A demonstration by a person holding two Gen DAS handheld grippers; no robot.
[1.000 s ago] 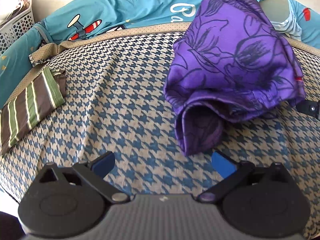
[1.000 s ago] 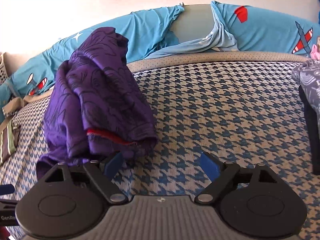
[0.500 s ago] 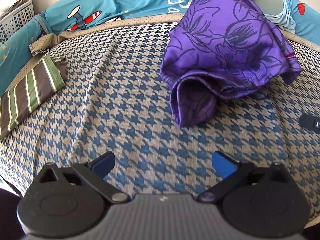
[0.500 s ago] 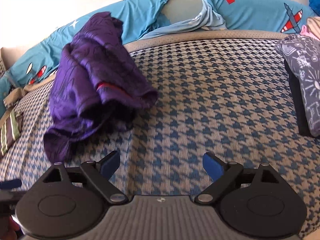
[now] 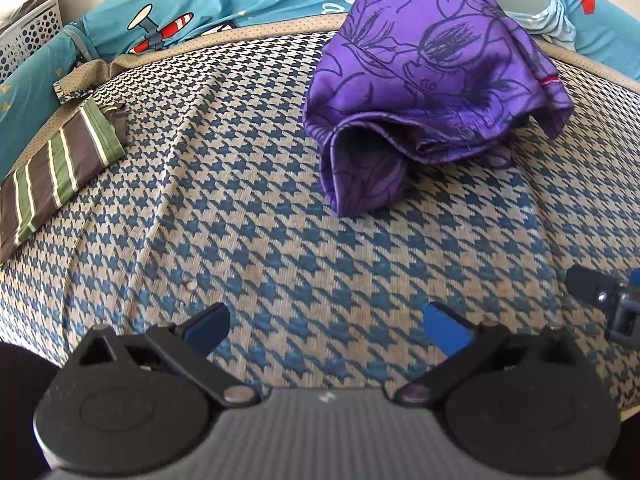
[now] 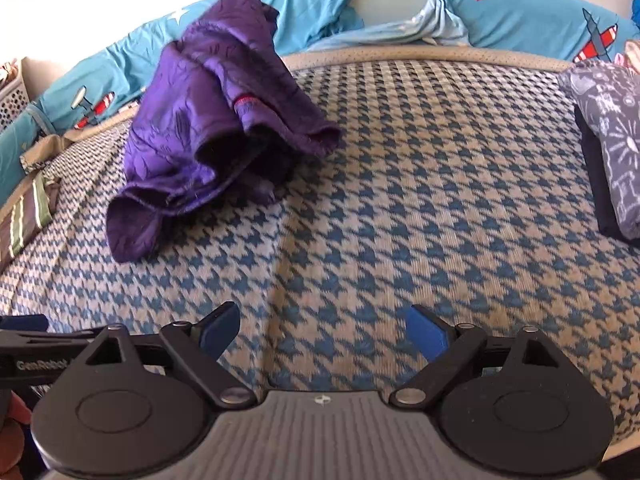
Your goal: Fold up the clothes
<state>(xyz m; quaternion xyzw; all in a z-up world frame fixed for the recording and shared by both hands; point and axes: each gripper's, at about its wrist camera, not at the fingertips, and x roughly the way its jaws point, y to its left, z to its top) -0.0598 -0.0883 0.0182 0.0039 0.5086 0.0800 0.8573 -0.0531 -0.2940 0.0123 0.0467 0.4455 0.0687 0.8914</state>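
Nearest in the left wrist view, the left gripper [image 5: 326, 330] hangs low over the bed with its two blue-padded fingers spread wide and nothing between them; only the blue-and-beige houndstooth bedspread [image 5: 248, 216] shows in the gap. The right gripper [image 6: 322, 332] sits the same way in its own view, fingers wide apart and empty above the same patterned cover, and part of its black frame juts in at the right edge of the left wrist view, so the two tools are side by side near the front of the bed. At the lower left corner of the right wrist view, fingers of a hand [image 6: 14, 436] show behind the black bar of the left tool. Farther on, well apart from both grippers, the crumpled purple satin garment with dark floral line print [image 5: 432, 76] lies in an unfolded heap on the bedspread, one open tube-like end [image 5: 360, 176] turned toward the cameras and a thin red trim showing at a rumpled edge [image 6: 244, 101]. To the left, near the bed's side edge, a flat folded cloth with brown, green and cream stripes [image 5: 60, 172] rests on the cover. To the right in the right wrist view, a folded dark grey fabric with pale doodle print [image 6: 608, 140] lies over something dark. Farthest back, teal bedding printed with red-and-white aeroplanes [image 5: 168, 12] runs along the head of the bed, and a white perforated plastic basket [image 5: 28, 36] stands at the far left corner.
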